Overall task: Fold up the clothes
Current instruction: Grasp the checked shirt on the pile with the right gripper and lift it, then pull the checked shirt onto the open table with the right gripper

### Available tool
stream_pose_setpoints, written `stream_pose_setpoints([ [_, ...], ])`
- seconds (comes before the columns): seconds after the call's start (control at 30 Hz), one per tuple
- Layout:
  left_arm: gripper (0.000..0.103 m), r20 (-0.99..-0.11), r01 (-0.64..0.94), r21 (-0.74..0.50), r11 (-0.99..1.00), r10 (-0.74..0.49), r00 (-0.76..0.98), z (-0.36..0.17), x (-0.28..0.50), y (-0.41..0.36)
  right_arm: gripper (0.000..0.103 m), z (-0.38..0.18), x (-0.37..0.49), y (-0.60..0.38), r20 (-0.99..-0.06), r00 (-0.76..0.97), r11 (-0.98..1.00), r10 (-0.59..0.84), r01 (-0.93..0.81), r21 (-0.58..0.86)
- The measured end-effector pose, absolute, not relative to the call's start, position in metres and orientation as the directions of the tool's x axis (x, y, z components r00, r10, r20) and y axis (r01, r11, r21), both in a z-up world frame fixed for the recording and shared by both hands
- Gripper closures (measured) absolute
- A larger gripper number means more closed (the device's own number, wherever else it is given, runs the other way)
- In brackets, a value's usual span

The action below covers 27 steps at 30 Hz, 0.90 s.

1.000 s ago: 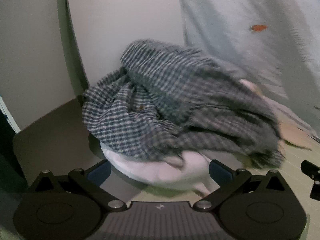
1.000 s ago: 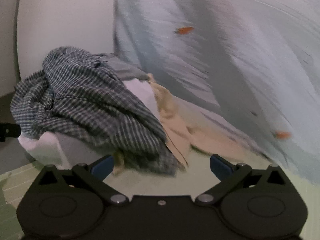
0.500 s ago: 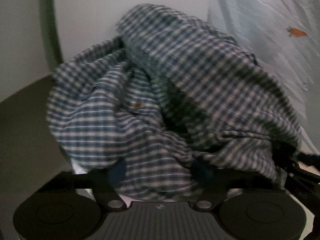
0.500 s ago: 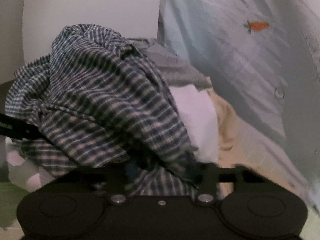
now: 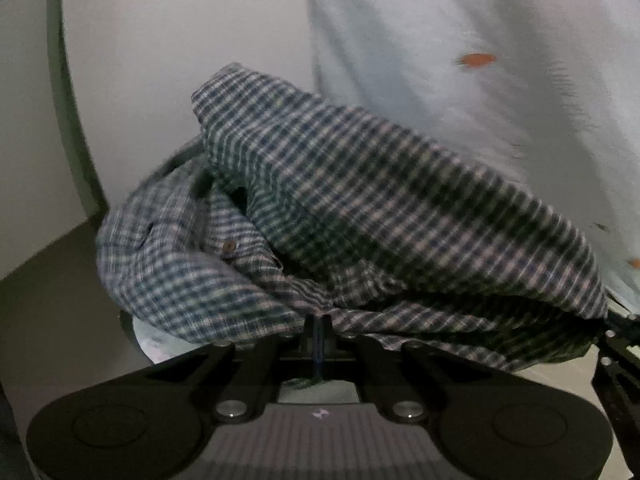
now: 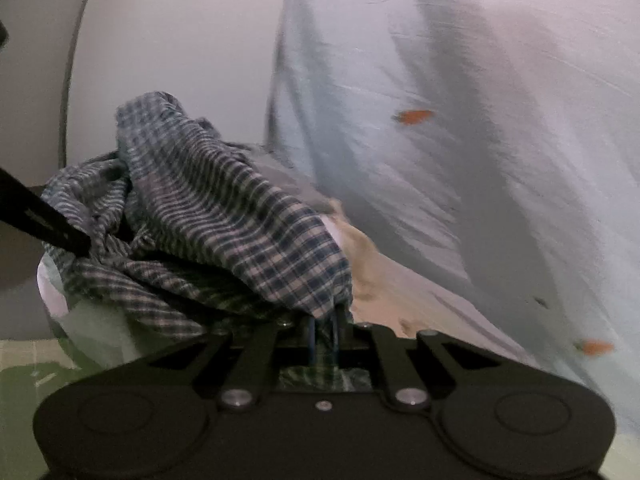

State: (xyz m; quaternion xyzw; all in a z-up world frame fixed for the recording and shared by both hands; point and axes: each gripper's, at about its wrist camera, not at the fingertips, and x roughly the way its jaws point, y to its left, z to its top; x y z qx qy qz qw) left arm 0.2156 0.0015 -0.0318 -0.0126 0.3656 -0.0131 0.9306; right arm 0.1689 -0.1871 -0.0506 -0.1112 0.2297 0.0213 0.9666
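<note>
A crumpled blue-and-white checked shirt (image 5: 360,216) lies on top of a heap of clothes. My left gripper (image 5: 318,326) is shut on the shirt's near edge, its jaws pressed together with fabric between them. My right gripper (image 6: 324,326) is shut on another part of the same shirt (image 6: 224,216); cloth bunches between its jaws. The right gripper's body (image 5: 618,344) shows at the right edge of the left wrist view, and the left gripper's finger (image 6: 44,226) shows at the left edge of the right wrist view.
Under the shirt lie white (image 6: 92,320) and beige (image 6: 364,260) garments. A pale blue curtain with orange carrot prints (image 6: 500,160) hangs at the right. A white wall (image 5: 180,40) stands behind. A light green surface (image 6: 24,360) lies below.
Both grippers were open a second ago, moved into the shirt, and have closed on its edge. The views have pulled back slightly with the shirt held.
</note>
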Motion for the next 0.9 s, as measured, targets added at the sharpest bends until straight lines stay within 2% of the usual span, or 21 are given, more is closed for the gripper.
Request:
stream_pose_setpoints([
  [0.13, 0.103, -0.658, 0.126, -0.043, 0.991, -0.123, 0.743, -0.016, 0.153, -0.042, 0.096, -0.050, 0.105, -0.233, -0.452, 0.883, 0.984, -0.124, 0.053, -0.167],
  [0.3, 0.103, -0.679, 0.271, -0.069, 0.960, -0.244, 0.692, -0.014, 0.072, -0.114, 0.096, -0.050, 0.008, -0.315, -0.477, 0.815, 0.945, -0.327, 0.281, -0.168],
  [0.47, 0.103, -0.724, 0.430, -0.080, 0.899, -0.349, 0.595, -0.015, -0.014, -0.195, 0.095, -0.057, -0.095, -0.425, -0.533, 0.654, 0.831, -0.537, 0.519, -0.202],
  [0.6, 0.103, -0.754, 0.484, -0.073, 0.872, -0.365, 0.546, -0.022, -0.067, -0.237, 0.093, -0.076, -0.166, -0.500, -0.609, 0.461, 0.711, -0.645, 0.655, -0.257],
  [0.7, 0.099, -0.779, 0.475, -0.069, 0.877, -0.345, 0.523, -0.036, -0.095, -0.240, 0.078, -0.090, -0.206, -0.531, -0.665, 0.378, 0.662, -0.644, 0.711, -0.238],
  [0.77, 0.099, -0.792, 0.449, -0.065, 0.891, -0.320, 0.520, -0.041, -0.116, -0.240, 0.058, -0.095, -0.225, -0.537, -0.667, 0.365, 0.647, -0.649, 0.726, -0.232],
  [0.9, 0.091, -0.812, 0.381, -0.067, 0.922, -0.273, 0.516, -0.042, -0.101, -0.236, 0.053, -0.098, -0.235, -0.524, -0.672, 0.417, 0.683, -0.611, 0.707, -0.182],
])
